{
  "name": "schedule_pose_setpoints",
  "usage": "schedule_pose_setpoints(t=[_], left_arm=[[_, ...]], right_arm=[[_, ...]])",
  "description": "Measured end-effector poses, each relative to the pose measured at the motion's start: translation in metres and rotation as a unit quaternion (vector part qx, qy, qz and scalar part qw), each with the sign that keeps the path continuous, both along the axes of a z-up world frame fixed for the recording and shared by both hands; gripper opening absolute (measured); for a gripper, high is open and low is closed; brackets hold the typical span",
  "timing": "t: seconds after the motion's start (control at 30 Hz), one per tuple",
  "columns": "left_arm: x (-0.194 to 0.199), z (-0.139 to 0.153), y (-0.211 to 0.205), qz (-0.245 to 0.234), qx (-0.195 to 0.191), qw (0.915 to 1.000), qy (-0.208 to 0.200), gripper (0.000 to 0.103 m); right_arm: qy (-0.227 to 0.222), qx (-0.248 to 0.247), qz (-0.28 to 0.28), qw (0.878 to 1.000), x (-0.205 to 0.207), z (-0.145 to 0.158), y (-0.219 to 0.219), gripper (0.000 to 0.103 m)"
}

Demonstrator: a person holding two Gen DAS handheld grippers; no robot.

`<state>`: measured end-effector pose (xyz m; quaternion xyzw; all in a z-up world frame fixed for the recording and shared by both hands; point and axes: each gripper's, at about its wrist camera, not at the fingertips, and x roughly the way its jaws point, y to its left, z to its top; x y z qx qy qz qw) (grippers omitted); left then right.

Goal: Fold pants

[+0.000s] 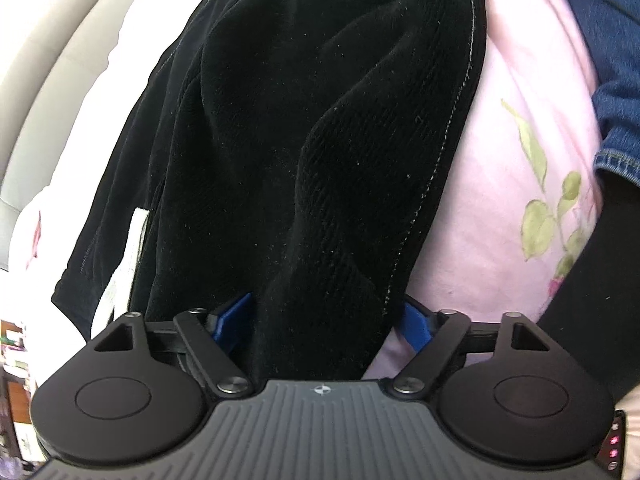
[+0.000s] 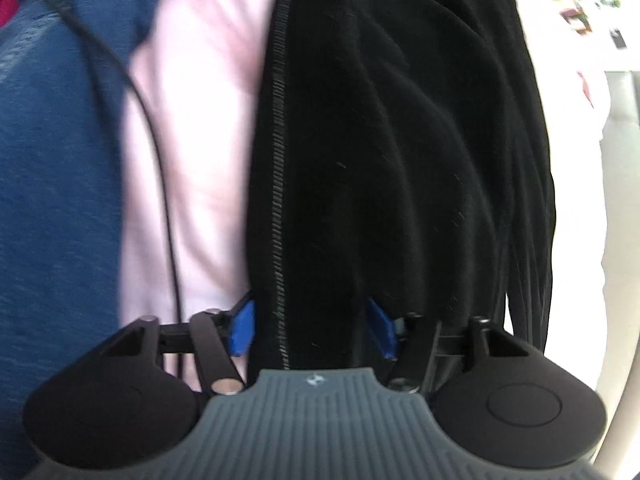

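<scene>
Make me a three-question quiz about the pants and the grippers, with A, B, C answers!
1. Where are the black pants?
A. Between the blue fingers of both grippers
B. Folded on a shelf
C. In a basket

2. What colour is the sheet under the pants?
A. Green
B. Pink with leaves
C. Orange

3. What is the right gripper doing?
A. Wide open, holding nothing
B. Holding a cup
C. Shut on the pants

Answers: 1 A, cloth fills the left gripper and the right one. 2 B, pink cloth with green leaves shows beside the pants. 3 C, black cloth sits between its blue fingers.
</scene>
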<state>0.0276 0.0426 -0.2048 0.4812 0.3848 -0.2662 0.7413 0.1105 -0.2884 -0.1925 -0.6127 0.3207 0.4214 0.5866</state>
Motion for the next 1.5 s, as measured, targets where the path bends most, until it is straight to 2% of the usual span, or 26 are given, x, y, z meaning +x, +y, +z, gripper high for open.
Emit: schedule_pose_setpoints(t=[0.07, 0.13, 0.23, 0.37, 0.47, 0.53, 0.6, 0.7, 0.77, 0.8, 0.87, 0.9, 0.93, 0.97, 1.03, 1.13, 1.2, 1.3, 1.37, 1.5], left_arm=[[-0.001, -0.005, 0.001, -0.013, 0.007, 0.9998, -0.012, 0.097], [-0.002, -0.004, 0.003, -0.014, 0.004, 0.9998, -0.014, 0.097], [0.001, 0.000, 0.010, 0.003, 0.004, 0.9999, -0.016, 0.097], [0.000, 0.011, 0.021, 0.037, 0.002, 0.9990, -0.027, 0.097], [0.000, 0.018, 0.025, 0.047, 0.002, 0.9987, -0.018, 0.082], [0.000, 0.022, 0.026, 0.047, 0.007, 0.9986, -0.024, 0.061], [0.001, 0.025, 0.026, 0.051, 0.006, 0.9983, -0.027, 0.050], [0.007, 0.026, 0.034, 0.056, 0.005, 0.9982, -0.021, 0.050], [0.009, 0.020, 0.036, 0.051, 0.013, 0.9986, 0.005, 0.051], [0.008, 0.016, 0.036, 0.041, 0.022, 0.9989, 0.000, 0.052], [0.004, 0.012, 0.033, 0.037, 0.033, 0.9987, -0.007, 0.052], [0.004, 0.013, 0.032, 0.039, 0.034, 0.9986, -0.006, 0.052], [0.004, 0.014, 0.033, 0.039, 0.035, 0.9986, -0.003, 0.053], [0.004, 0.016, 0.033, 0.040, 0.033, 0.9987, -0.003, 0.052], [0.009, 0.023, 0.037, 0.045, 0.020, 0.9987, -0.014, 0.037], [0.015, 0.046, 0.042, 0.065, -0.012, 0.9974, -0.030, 0.025], [0.019, 0.061, 0.042, 0.069, -0.025, 0.9963, -0.044, 0.022], [0.027, 0.081, 0.047, 0.071, -0.044, 0.9956, -0.042, 0.021], [0.035, 0.092, 0.050, 0.078, -0.057, 0.9943, -0.045, 0.021], [0.055, 0.106, 0.054, 0.089, -0.081, 0.9914, -0.052, 0.021]], right_arm=[[-0.006, 0.001, -0.019, 1.000, 0.005, -0.004, -0.001, 0.060], [-0.020, -0.018, -0.019, 0.999, 0.005, -0.014, 0.004, 0.060], [-0.035, -0.037, -0.018, 0.999, 0.008, -0.016, -0.009, 0.060], [-0.045, -0.046, -0.049, 0.997, 0.018, -0.016, -0.019, 0.060], [-0.049, -0.060, -0.065, 0.995, 0.023, -0.024, -0.028, 0.055], [-0.051, -0.075, -0.071, 0.993, 0.024, -0.027, -0.038, 0.046], [-0.049, -0.066, -0.091, 0.992, 0.026, -0.030, -0.046, 0.045], [-0.049, -0.043, -0.128, 0.990, 0.033, -0.030, -0.057, 0.044], [-0.049, -0.042, -0.143, 0.988, 0.035, -0.034, -0.067, 0.044], [-0.048, -0.047, -0.153, 0.986, 0.041, -0.036, -0.068, 0.044], [-0.039, -0.048, -0.181, 0.982, 0.046, -0.044, -0.073, 0.038], [-0.041, -0.041, -0.191, 0.980, 0.046, -0.045, -0.076, 0.031], [-0.048, -0.034, -0.194, 0.979, 0.045, -0.043, -0.081, 0.013], [-0.056, -0.024, -0.196, 0.979, 0.043, -0.041, -0.082, 0.002], [-0.078, -0.007, -0.194, 0.978, 0.041, -0.032, -0.087, 0.002], [-0.113, 0.028, -0.203, 0.972, 0.031, -0.011, -0.095, 0.001], [-0.139, 0.049, -0.215, 0.965, 0.029, 0.007, -0.100, 0.001], [-0.177, 0.078, -0.232, 0.953, 0.035, 0.041, -0.116, 0.001], [-0.195, 0.095, -0.241, 0.946, 0.042, 0.054, -0.117, 0.001], [-0.219, 0.100, -0.234, 0.942, 0.040, 0.075, -0.115, 0.000]])
